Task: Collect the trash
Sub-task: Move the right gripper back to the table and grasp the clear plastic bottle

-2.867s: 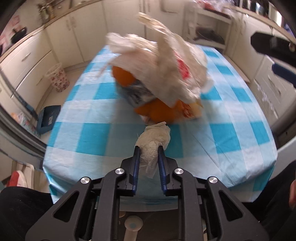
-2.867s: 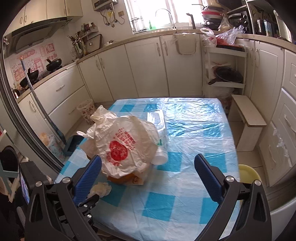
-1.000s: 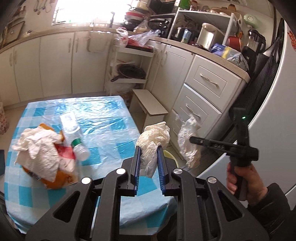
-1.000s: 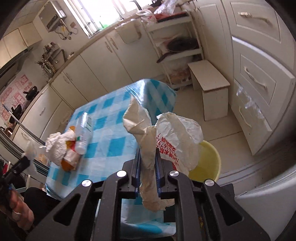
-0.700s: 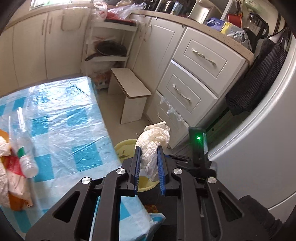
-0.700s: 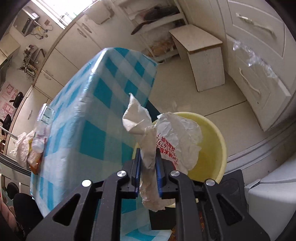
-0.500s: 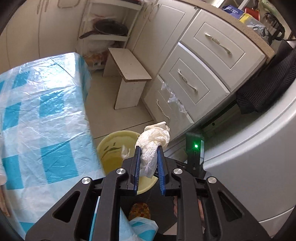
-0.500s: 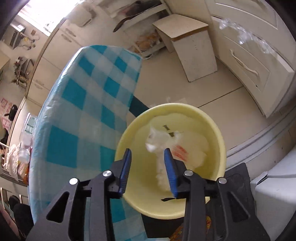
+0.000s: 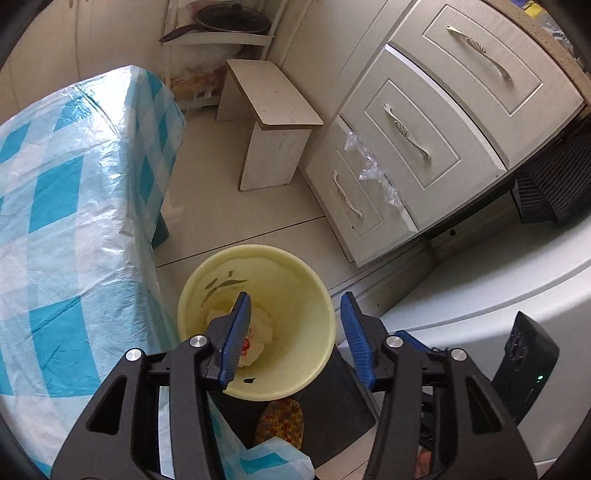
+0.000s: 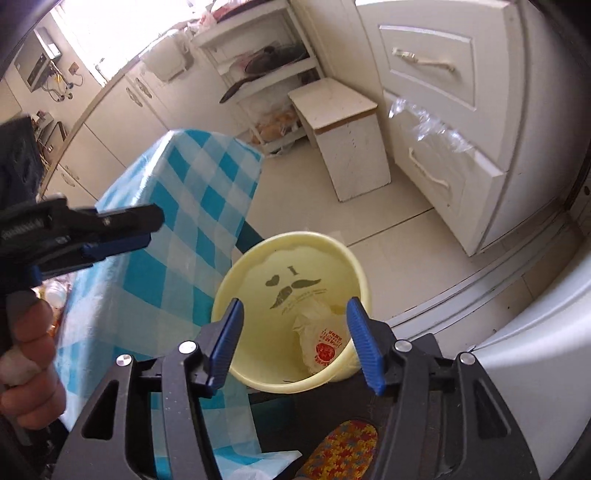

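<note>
Yellow bin (image 9: pixel 317 295), blue-white checked tablecloth (image 9: pixel 55 184), blue pads (image 9: pixel 238 332)

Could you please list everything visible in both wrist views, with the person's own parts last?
bin: one, pale yellow, on the floor beside the table
plastic bag: one, white with red print, inside the bin
table: one, blue-and-white checked cloth under clear plastic
stool: one, white, by the drawers
drawers: three, cream, curved handles
pan: one, dark, on a shelf
slipper: one, multicoloured, below the bin
hand: one, gripping the left tool's handle
left gripper: black with blue jaws, open, nothing between, over the bin
right gripper: same, open, nothing between
</note>
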`<control>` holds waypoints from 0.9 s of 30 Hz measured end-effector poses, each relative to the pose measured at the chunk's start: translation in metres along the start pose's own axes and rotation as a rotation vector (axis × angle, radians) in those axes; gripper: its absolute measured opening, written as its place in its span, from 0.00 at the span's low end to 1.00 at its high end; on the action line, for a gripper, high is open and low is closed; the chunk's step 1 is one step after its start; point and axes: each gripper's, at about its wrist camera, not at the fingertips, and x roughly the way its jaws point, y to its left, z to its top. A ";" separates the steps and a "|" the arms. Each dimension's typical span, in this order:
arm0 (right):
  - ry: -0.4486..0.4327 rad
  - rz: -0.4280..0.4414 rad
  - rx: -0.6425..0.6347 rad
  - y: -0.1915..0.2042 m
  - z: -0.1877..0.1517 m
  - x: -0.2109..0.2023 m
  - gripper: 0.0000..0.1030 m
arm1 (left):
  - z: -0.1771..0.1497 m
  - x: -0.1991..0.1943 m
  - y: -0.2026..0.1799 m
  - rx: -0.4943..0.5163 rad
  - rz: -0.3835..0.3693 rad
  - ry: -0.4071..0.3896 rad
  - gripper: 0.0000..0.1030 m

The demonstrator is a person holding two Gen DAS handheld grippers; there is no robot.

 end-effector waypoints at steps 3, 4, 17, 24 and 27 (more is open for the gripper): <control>-0.060 0.002 -0.011 0.011 0.007 -0.028 0.57 | -0.008 -0.027 0.005 0.011 0.035 -0.038 0.54; -0.081 0.006 -0.015 0.015 0.009 -0.037 0.59 | -0.012 -0.038 0.007 0.015 0.045 -0.053 0.56; -0.259 0.124 -0.153 0.116 0.027 -0.121 0.70 | -0.078 -0.200 0.092 -0.025 0.271 -0.277 0.75; -0.222 0.243 -0.195 0.185 0.024 -0.113 0.74 | -0.106 -0.270 0.176 -0.144 0.436 -0.364 0.78; -0.176 0.279 -0.242 0.224 0.018 -0.097 0.74 | -0.105 -0.285 0.206 -0.174 0.513 -0.375 0.80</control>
